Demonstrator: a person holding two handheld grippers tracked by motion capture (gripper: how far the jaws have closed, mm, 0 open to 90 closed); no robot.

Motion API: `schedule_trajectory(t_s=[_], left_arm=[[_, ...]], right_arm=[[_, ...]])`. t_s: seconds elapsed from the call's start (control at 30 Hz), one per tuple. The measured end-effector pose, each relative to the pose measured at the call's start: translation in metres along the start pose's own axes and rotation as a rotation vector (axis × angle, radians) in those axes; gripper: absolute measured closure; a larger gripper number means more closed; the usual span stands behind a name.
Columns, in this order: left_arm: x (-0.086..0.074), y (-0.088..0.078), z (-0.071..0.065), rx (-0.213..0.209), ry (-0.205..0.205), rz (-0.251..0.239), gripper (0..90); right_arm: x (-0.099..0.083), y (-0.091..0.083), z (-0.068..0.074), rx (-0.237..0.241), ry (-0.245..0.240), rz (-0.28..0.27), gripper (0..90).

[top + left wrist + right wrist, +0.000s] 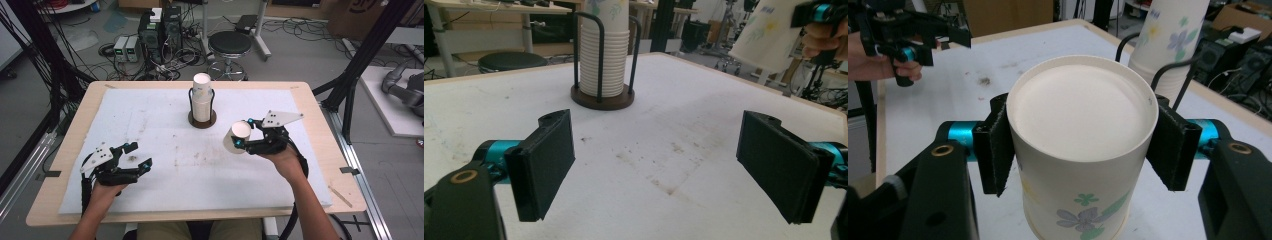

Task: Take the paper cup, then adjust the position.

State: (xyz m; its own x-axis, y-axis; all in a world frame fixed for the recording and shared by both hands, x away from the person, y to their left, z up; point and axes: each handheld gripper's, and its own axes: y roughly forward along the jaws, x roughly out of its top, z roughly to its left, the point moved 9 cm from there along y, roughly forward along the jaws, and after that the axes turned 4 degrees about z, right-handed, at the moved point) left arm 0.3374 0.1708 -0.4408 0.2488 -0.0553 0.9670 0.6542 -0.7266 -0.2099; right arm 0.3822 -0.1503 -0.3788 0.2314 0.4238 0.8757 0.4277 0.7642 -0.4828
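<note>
A stack of white paper cups with flower prints stands in a dark wire holder at the back middle of the white mat. My right gripper is shut on one paper cup, held bottom-up above the mat, right of the holder. In the right gripper view the cup sits clamped between both pads, its flat base facing the camera. My left gripper hovers low at the front left, open, nothing between its jaws. The left gripper view shows the stack ahead and the held cup at top right.
The mat covers a wooden table with stains near its middle. Behind the table stand a black stool, computer cases and tangled cables on the floor. Black frame posts rise at both sides.
</note>
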Motion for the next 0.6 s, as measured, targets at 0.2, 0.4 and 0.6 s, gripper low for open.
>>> schedule_trajectory(t_s=[0.2,0.4,0.6], left_arm=[[0.001,-0.001,-0.005,-0.019,0.001,-0.01,15.5],[0.0,0.005,-0.007,-0.037,0.006,0.0,15.5],[-0.005,0.01,-0.015,-0.086,0.034,0.036,15.6]], right_arm=[[-0.006,0.006,0.006,0.018,0.008,-0.005,36.2],[-0.004,0.006,0.017,0.043,-0.008,-0.016,36.2],[-0.007,0.011,0.024,0.074,-0.012,-0.007,36.2]])
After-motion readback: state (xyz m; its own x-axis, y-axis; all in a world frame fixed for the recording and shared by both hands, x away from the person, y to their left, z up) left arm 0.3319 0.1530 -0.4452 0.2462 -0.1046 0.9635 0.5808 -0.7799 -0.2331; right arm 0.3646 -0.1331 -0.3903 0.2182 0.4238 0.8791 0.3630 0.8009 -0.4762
